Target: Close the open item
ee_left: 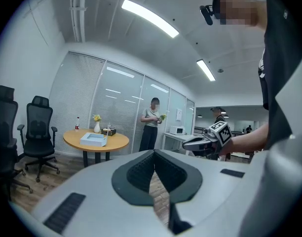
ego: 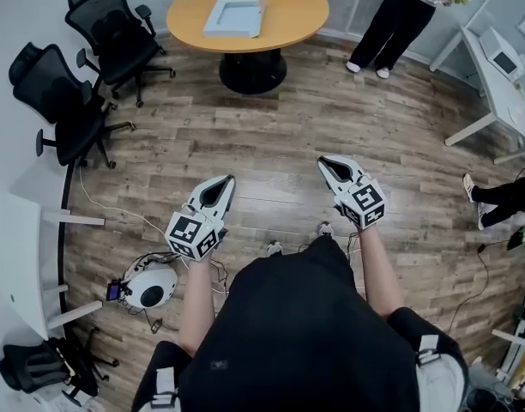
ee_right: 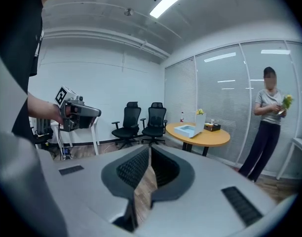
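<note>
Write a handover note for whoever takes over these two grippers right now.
Grippers: the left gripper and the right gripper are both shut and empty, held out over the floor.
Things: the box sits open on the round table across the room, far from both grippers.
Done: nothing yet.
Left: walk to the table and fold the lid down.

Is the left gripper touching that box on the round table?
Apart. The head view shows the left gripper over the floor by the person, with open floor between it and the box on the table.
</note>
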